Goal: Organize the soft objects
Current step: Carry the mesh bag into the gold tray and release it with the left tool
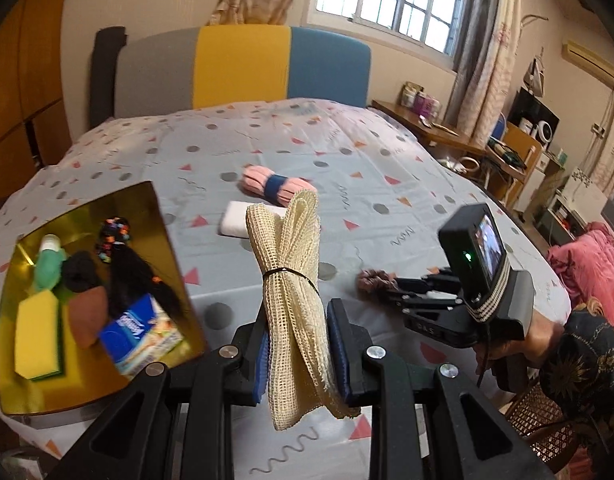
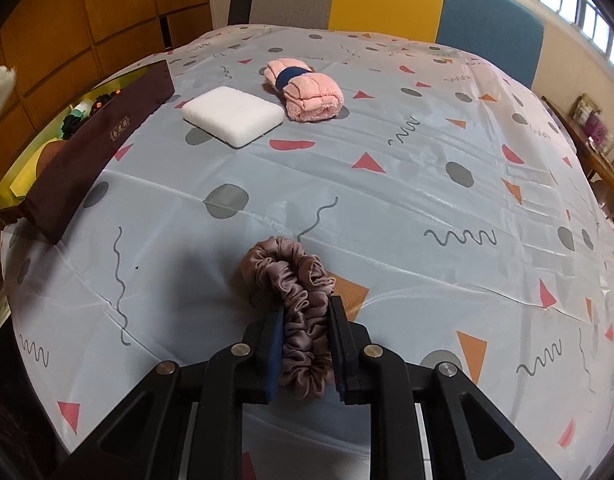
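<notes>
The left gripper is clamped on a cream mesh roll, tied round its middle with a black band, its long axis standing nearly upright and lifted off the patterned tablecloth. The roll's lower end hangs frayed below the pads. The right gripper has clenched on a mauve satin scrunchie that lies on the cloth and stretches away from the fingers; its near part is hidden between the pads. Left of the mesh roll sits a gold-lined box holding a yellow sponge, a brown pad, a tissue pack and dark hair pieces that are hard to make out. Beyond the roll lie a white pad, partly hidden by it, and a pink towel roll with a blue band
</notes>
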{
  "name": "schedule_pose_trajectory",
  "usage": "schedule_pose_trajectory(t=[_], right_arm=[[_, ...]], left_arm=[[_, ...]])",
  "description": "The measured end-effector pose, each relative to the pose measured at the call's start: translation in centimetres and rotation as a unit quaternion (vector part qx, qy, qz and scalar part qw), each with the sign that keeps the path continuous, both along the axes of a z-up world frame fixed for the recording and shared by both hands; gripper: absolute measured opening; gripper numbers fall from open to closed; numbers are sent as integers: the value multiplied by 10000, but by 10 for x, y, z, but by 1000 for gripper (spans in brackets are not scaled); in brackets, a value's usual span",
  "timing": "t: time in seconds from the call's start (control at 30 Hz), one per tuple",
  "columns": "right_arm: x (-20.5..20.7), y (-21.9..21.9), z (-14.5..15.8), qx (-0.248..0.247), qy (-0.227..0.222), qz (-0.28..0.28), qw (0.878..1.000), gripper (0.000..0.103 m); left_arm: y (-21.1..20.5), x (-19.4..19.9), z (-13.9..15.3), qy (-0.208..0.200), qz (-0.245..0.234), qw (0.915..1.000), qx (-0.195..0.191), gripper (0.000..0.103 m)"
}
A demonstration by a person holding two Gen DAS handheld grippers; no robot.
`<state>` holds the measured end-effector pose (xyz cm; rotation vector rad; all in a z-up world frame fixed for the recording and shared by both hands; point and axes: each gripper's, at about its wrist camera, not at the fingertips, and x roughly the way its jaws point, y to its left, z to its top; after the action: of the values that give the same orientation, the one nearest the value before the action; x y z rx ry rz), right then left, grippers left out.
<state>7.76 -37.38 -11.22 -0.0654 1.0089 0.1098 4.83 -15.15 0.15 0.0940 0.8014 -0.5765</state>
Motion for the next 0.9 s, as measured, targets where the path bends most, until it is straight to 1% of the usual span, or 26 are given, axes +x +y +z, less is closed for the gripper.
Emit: schedule_pose_trajectory(t=[0.33, 0.5, 0.57, 0.67, 0.7, 0.73, 0.8, 0.87, 0.9], right_arm=[[-1, -1, 0, 46, -44, -34, 10000, 21], [-3, 3, 0, -93, -109, 36, 9999, 21], [-3, 4, 0, -126, -111, 39, 9999, 21], [-3, 4, 1, -104, -100, 34, 9999, 21], [-3, 4, 1, -104, -97, 35, 9999, 21], [-2, 4, 1, -111, -94, 37, 9999, 21], [-2, 4, 1, -118, -90, 46, 9999, 21], [-2, 4, 1, -137, -86, 61, 9999, 21], [-2, 4, 1, -153, -88, 69, 9998, 21]], left_arm=[[41, 9, 12, -110, 454, 9989, -105, 25], [66, 17, 12, -32, 705, 9973, -215, 25], [84, 23, 13, 59, 875, 9955, -354, 25], [122, 34, 13, 235, 1276, 9897, -604, 25], [141, 38, 12, 342, 1475, 9857, -741, 25], [154, 40, 11, 399, 1603, 9830, -798, 25], [183, 45, 5, 501, 1921, 9769, -796, 25], [202, 49, -2, 599, 2132, 9719, -795, 25], [214, 51, -8, 727, 2267, 9676, -839, 25]])
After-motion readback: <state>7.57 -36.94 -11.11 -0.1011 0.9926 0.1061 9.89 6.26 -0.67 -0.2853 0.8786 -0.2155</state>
